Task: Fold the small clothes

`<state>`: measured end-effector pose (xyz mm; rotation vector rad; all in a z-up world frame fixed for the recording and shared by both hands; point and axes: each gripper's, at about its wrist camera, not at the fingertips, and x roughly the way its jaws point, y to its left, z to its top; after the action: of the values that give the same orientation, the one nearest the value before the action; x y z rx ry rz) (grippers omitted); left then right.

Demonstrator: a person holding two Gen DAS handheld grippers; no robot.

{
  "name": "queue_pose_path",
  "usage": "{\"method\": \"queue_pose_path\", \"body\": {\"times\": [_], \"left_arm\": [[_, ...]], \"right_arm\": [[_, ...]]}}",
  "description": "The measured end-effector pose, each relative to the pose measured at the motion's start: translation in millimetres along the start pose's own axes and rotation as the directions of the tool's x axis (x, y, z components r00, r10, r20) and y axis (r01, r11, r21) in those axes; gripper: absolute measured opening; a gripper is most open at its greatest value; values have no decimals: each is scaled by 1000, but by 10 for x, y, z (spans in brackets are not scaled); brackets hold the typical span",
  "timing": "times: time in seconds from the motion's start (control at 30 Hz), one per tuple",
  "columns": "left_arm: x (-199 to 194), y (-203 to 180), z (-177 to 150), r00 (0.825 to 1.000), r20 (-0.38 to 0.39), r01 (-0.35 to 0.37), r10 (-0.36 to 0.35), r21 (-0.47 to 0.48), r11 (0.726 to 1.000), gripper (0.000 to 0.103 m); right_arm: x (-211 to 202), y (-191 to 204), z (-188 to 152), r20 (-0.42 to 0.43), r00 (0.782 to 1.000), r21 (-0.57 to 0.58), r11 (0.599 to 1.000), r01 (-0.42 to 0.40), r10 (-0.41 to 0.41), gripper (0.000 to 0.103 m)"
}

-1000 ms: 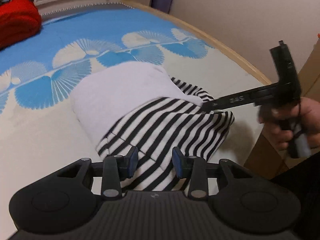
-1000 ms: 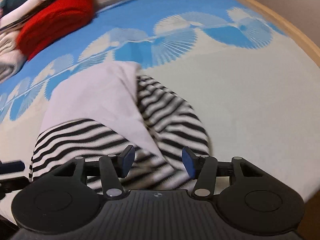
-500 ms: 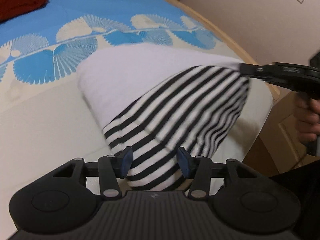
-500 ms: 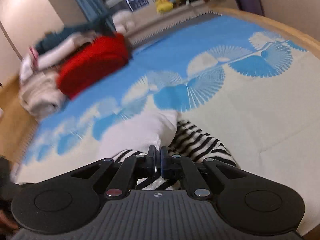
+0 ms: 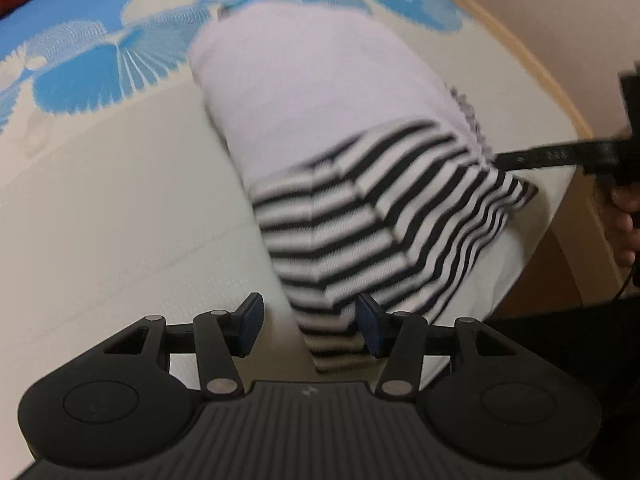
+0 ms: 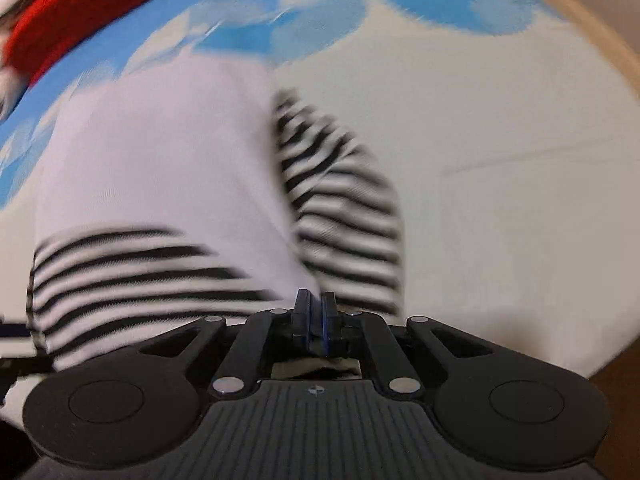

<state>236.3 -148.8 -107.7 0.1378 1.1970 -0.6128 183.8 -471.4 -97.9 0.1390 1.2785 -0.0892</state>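
L gripper (image 5: 310,330): jaws apart, have just been opening wider; striped sleeve end of the shirt (image 5: 344,184) sits between the pads, nearer the R-hand pad, the other pad clear of cloth; can't tell if the near pad touches. Just ahead of the jaws: black/white striped part, blurred, then the plain white body of the shirt further out, all lying on the bed cover (image 5: 104,200). Cream area of the cover to the L of the jaws, blue fan pattern beyond the shirt at far edge. Off to the R of the jaws: other tool's black fingers reaching into the striped edge, w/ a hand (image 5: 624,216) on its grip at frame edge; wood bed rim (image 5: 532,64) curving past that side. R gripper (image 6: 315,312): jaws together, pinched on the shirt (image 6: 160,168) edge right at the tips, where white meets stripes; cloth seen behind the pads too. Ahead and L of it: white body w/ striped band across the near side; ahead and R: bunched striped sleeve, v. blurred. Further out: cream cover to the R, blue pattern beyond, red cloth (image 6: 76,12) far L at the top. Sliver of black tool at the far-L edge, low down, too cut off to read.
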Motion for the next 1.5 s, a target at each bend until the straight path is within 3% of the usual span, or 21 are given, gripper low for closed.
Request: {"method": "queue_pose_path", "body": {"times": [0.03,0.1,0.17,0.2,0.23,0.3,0.37,0.43,0.47,0.57,0.7,0.87,0.9,1.0,1.1,1.17,1.27,1.33,1.37,1.47,1.5], "left_arm": [[-55,32,30,1000,23,6,-6,-20,1000,58],[-166,132,109,996,82,37,-30,-76,996,58],[-241,226,187,990,141,49,-31,-126,991,58],[-254,280,226,987,160,53,-28,-151,987,58],[-257,332,266,985,174,55,-25,-173,983,58],[-241,448,344,979,202,57,-10,-232,971,58],[-196,594,423,975,222,79,-12,-296,952,58],[-99,749,490,972,234,110,-24,-364,925,58],[-56,829,530,971,237,128,-35,-389,912,58],[125,1003,648,962,254,210,-100,-455,865,65],[439,1106,745,940,279,319,-198,-507,801,77],[835,1147,660,918,297,394,-264,-595,700,77],[880,1139,648,914,305,403,-268,-603,689,71],[858,1118,705,918,292,392,-267,-584,710,42],[657,1161,763,922,276,386,-273,-579,719,32],[422,1193,789,923,289,377,-253,-553,743,32],[11,1359,782,933,314,318,-173,-503,804,32],[-231,1573,704,937,334,263,-100,-490,831,32],[-339,1725,642,937,343,235,-61,-493,837,32],[-516,2156,471,941,338,184,12,-539,822,39],[-549,2295,401,944,328,157,41,-555,817,46]], "right_arm": [[-110,-34,10,49,999,4,1000,23,-23,5],[-389,-112,25,178,983,15,998,-53,49,9],[-662,-62,-37,294,937,-67,982,-177,189,9],[-703,6,-59,309,922,-122,971,-207,235,9],[-686,77,-96,293,918,-175,959,-224,267,10],[-500,226,-160,190,943,-254,942,-220,272,11],[-180,357,-236,43,986,-331,933,-140,163,11],[81,414,-354,-43,999,-403,915,-14,-4,10],[124,424,-380,-43,998,-427,904,15,-37,10],[138,396,-336,-66,998,-365,931,-19,-6,11],[148,415,-348,-75,997,-379,925,-17,-13,10],[205,385,-266,-92,996,-370,929,-15,-20,12],[213,384,-265,-94,995,-371,929,-12,-24,12],[220,383,-252,-98,994,-381,925,0,-40,12],[212,411,-248,-109,992,-380,925,17,-63,11],[190,447,-240,-121,991,-373,928,6,-55,9],[193,622,-171,-147,989,-360,930,-72,20,4],[175,863,-181,-157,986,-395,910,-122,64,3],[170,1009,-200,-158,984,-424,895,-139,79,3],[211,1445,-285,-184,976,-493,848,-195,118,2],[240,1581,-320,-193,973,-515,831,-208,124,2]]}}
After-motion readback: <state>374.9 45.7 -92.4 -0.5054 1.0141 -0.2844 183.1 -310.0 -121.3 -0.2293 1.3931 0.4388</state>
